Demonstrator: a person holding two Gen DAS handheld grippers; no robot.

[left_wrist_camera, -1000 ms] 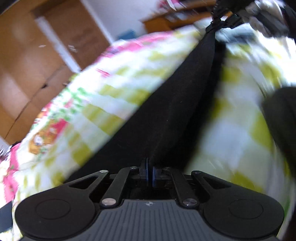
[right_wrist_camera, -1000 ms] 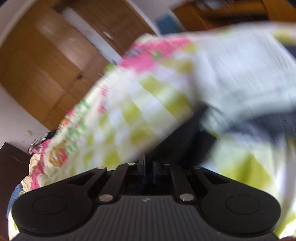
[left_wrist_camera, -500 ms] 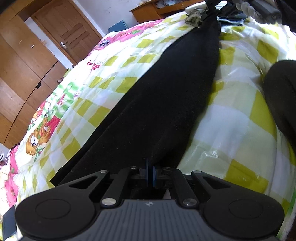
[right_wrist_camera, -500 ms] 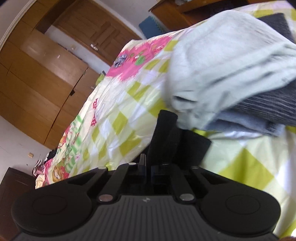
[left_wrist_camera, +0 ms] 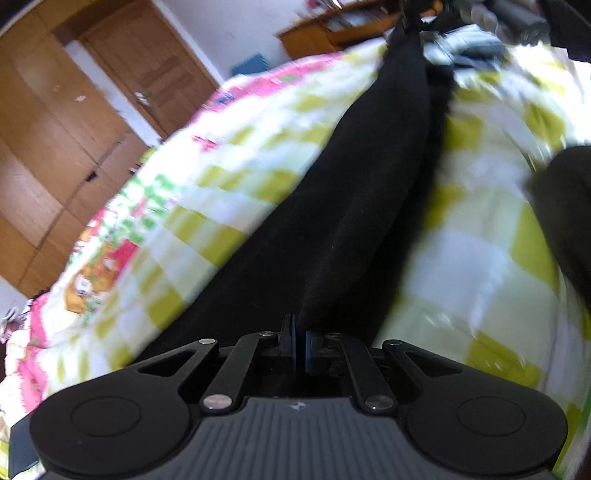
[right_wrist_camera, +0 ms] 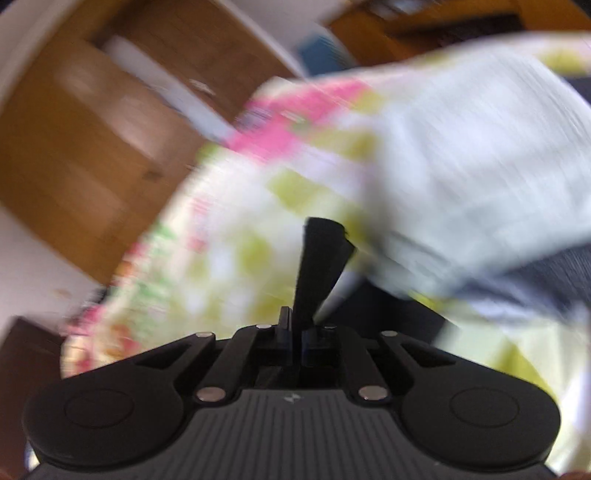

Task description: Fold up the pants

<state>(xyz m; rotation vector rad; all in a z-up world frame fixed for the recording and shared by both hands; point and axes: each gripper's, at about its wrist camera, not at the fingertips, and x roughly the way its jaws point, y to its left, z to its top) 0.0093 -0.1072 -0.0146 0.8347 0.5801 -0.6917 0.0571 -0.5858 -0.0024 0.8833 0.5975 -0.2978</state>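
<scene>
While black pants (left_wrist_camera: 354, 206) were stretched lengthwise across the checked bedspread (left_wrist_camera: 229, 192), near end was clamped in the left gripper (left_wrist_camera: 300, 345), far end was gripped toward the bed's far edge by the right gripper (right_wrist_camera: 295, 341), beside pale folded clothes (right_wrist_camera: 480, 177).

A bed covered by a checked bedspread (left_wrist_camera: 229, 206) in white and yellow-green fills most of both views, with pink patches and a cartoon print toward its left edge. On the bedspread near the far right corner lies a stack of folded laundry: a pale mint towel (right_wrist_camera: 480, 166) on top of a dark grey striped piece (right_wrist_camera: 546, 280). Beyond the left edge of the bed stand brown wooden wardrobes (left_wrist_camera: 40, 155) and a panelled wooden door (left_wrist_camera: 155, 77) with a metal handle. Past the far edge a small blue item (left_wrist_camera: 248, 63) sits by the white wall, beside a cluttered wooden desk (left_wrist_camera: 325, 27).
</scene>
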